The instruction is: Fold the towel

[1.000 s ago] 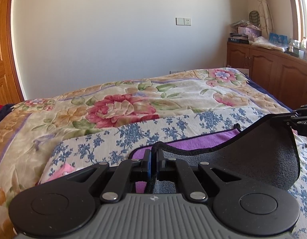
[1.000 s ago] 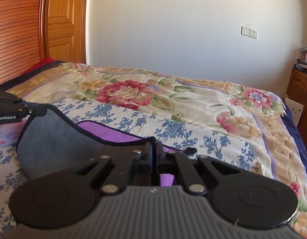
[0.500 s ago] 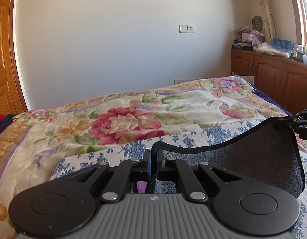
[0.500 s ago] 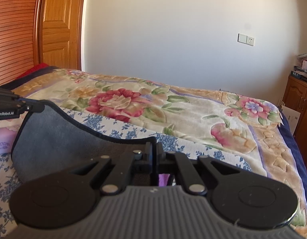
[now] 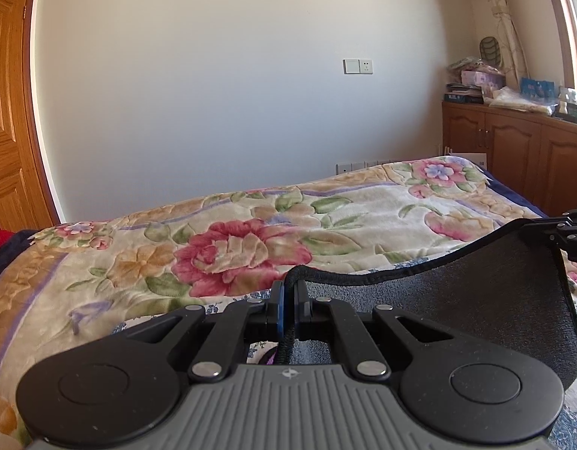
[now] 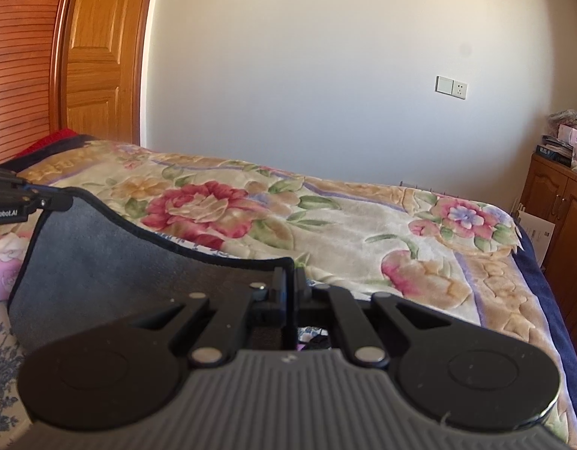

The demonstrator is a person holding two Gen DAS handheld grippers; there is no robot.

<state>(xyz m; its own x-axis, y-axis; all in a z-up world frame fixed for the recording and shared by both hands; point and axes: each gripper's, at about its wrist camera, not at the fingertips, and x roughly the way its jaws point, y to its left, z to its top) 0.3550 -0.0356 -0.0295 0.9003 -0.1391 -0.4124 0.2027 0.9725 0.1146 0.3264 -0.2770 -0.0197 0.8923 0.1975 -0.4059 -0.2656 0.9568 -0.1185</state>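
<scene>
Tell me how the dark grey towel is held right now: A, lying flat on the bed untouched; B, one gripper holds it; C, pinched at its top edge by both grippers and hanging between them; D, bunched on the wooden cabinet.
C: the left gripper and right gripper each clamp the towel's bound top edge, which sags between them above the bed.

Two grippers are showing: the left gripper (image 5: 287, 292) and the right gripper (image 6: 290, 281). One dark grey towel (image 5: 475, 285) is hanging between them. One flowery blanket (image 5: 344, 217) is lying there, and one wooden door (image 6: 97, 56) is standing behind.
</scene>
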